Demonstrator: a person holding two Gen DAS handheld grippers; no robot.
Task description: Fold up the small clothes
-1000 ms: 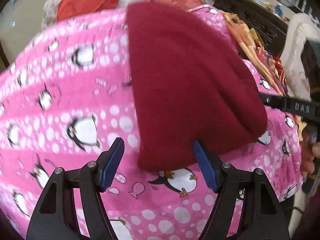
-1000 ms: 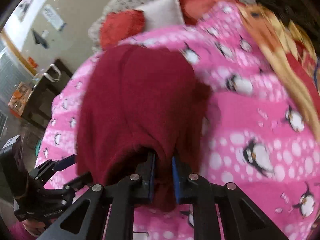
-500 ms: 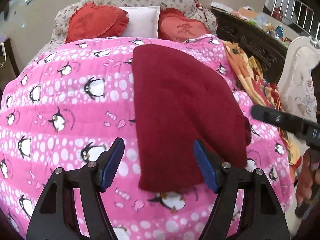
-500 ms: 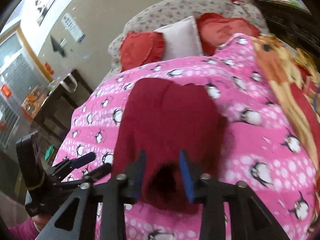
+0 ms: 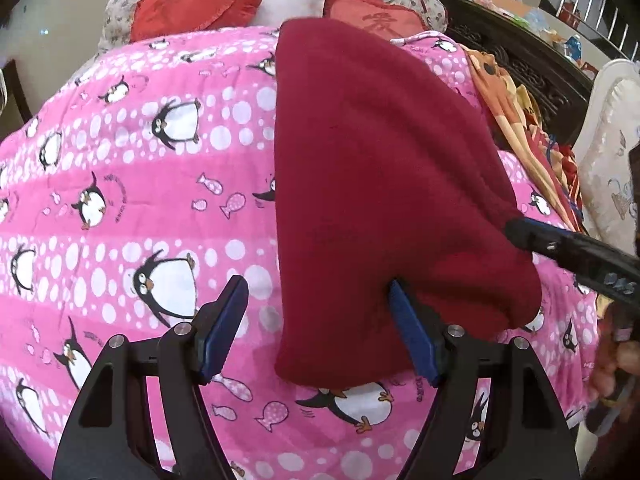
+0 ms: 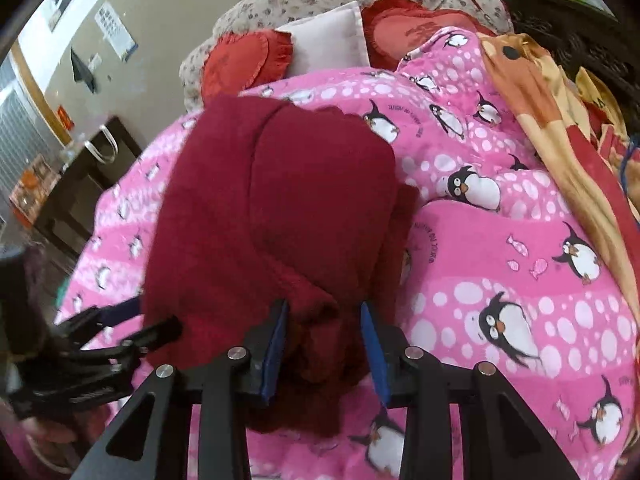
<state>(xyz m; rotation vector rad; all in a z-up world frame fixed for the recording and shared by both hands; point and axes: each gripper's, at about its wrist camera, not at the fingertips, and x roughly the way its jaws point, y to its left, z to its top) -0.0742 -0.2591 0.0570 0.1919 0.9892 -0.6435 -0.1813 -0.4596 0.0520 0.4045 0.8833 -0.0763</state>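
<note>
A: From the left wrist view, where is the garment?

B: The dark red garment (image 5: pixel 380 184) lies on the bed, on the pink penguin blanket (image 5: pixel 132 200), running from near the red cushions (image 5: pixel 192 4) at the head down to the near edge. It looks already doubled into a long strip, so I judge one fold is made.

A: And the left gripper (image 5: pixel 316 324)?

B: Its fingers (image 5: pixel 224 324) are spread wide. One blue pad sits over bare blanket, the other at the garment's near part; the cloth's near left corner lies between them, but nothing is pinched. Spread like that, it reads as hovering at the hem, ready to take the corner or just let go of it.

A: What is the black bar at the right?

B: That is the right gripper (image 5: pixel 568 252), reaching in at the garment's right edge.

A: Now the right wrist view.

B: Here the right gripper (image 6: pixel 324 344) has its fingers (image 6: pixel 372 344) partly apart, with a bunched lump of the garment (image 6: pixel 272 216) sitting between them. The pads look beside the cloth rather than squeezing it, so I take it as a loose hold at most. It stands at the near right corner, probably so both corners can be lifted together.

A: And the left tool from here?

B: Low at the left, beside the garment's edge, the left gripper (image 6: pixel 132 320) shows with fingers apart.
</note>
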